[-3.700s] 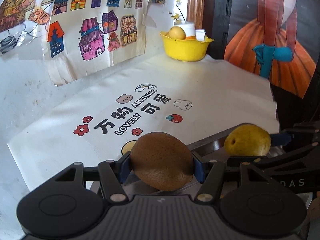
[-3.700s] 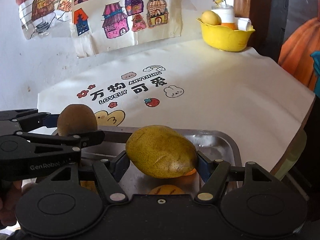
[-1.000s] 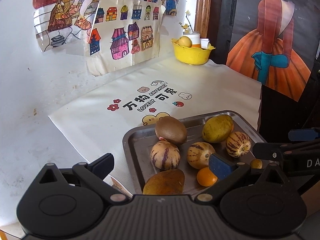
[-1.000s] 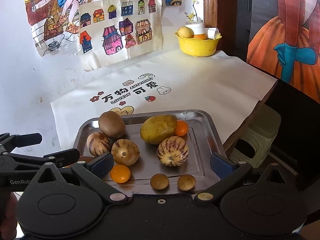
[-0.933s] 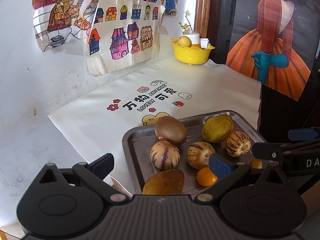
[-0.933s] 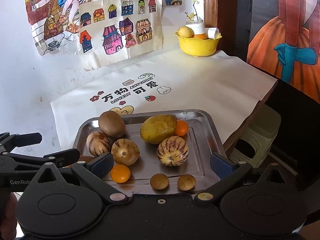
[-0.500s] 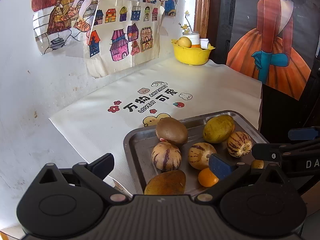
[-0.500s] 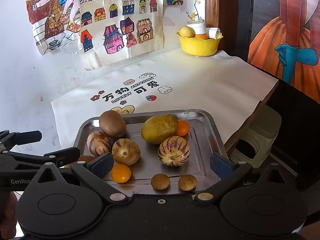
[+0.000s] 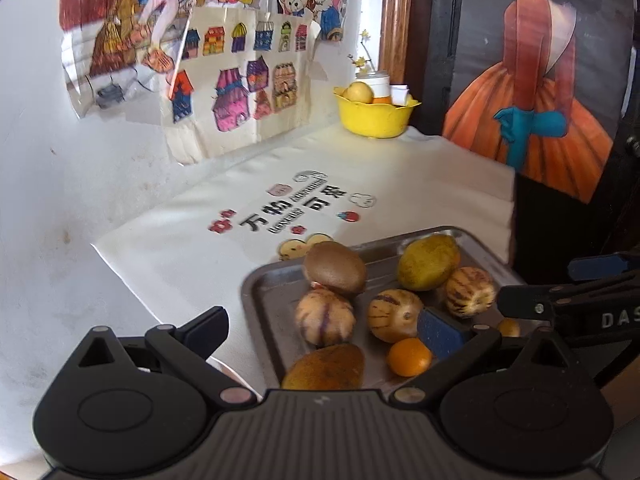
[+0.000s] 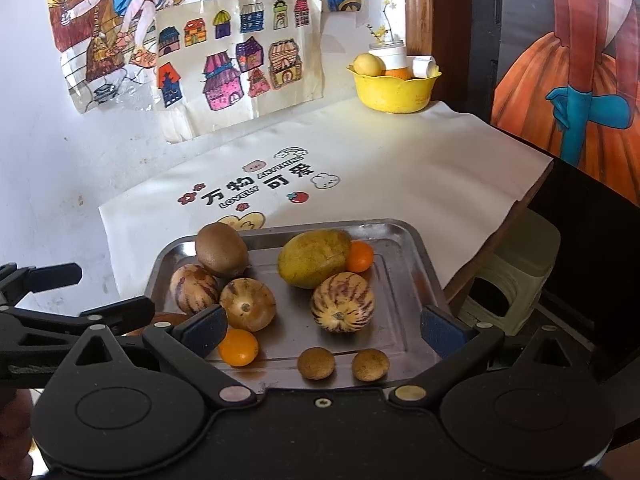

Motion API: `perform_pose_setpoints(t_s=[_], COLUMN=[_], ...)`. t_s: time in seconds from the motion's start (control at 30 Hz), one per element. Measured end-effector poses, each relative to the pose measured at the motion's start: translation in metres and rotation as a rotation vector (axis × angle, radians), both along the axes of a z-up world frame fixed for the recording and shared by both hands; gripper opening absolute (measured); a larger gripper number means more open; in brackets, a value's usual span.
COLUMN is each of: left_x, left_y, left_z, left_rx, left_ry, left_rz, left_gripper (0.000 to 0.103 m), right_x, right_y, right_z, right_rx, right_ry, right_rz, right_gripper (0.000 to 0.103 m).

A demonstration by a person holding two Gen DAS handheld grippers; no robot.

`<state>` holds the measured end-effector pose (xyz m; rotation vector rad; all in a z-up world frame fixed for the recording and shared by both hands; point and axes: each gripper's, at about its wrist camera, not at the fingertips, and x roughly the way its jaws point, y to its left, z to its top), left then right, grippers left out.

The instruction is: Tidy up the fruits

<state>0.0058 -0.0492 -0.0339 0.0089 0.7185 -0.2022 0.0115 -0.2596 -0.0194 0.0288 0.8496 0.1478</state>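
Both fruits that were clamped a few seconds ago now lie on the steel tray (image 10: 416, 264), which sits at the counter's (image 10: 400, 168) near edge. Going left to right: the left tool (image 9: 322, 330) has let go of the brown kiwi (image 10: 221, 255), now resting at the tray's far left corner, and its jaws stand wide apart with nothing between them. The right tool (image 10: 322, 326) has set the yellow-green mango (image 10: 314, 258) down by the far edge, touching a small orange (image 10: 360, 256); its jaws too are spread wide and empty. Over the last second both tools have pulled back and slightly up, so the whole tray shows. As a judgement, this pair of placements is done and the tools are free for whatever comes next; a yellow bowl (image 10: 394, 88) at the counter's far right corner still holds fruit.

Hard to make out: a brownish fruit (image 9: 326, 366) at the tray's near left corner is partly cut off by the left tool's body, and hidden behind the left tool in the right view. The near tray rim is covered by the tool bodies.
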Motion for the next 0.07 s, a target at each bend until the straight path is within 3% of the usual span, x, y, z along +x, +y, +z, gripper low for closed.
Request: perform_pose_setpoints(t_s=[0.07], left_x=[0.0008], left_y=[0.0003], left_z=[-0.0001], left_rx=[-0.010], left_ry=[0.006], left_rz=[0.006], left_gripper=[0.103], right_x=[-0.0007], right_y=[-0.0022], right_z=[-0.0008], right_rx=[0.004], right_ry=[0.001], right_rz=[-0.003], right_gripper=[0.102])
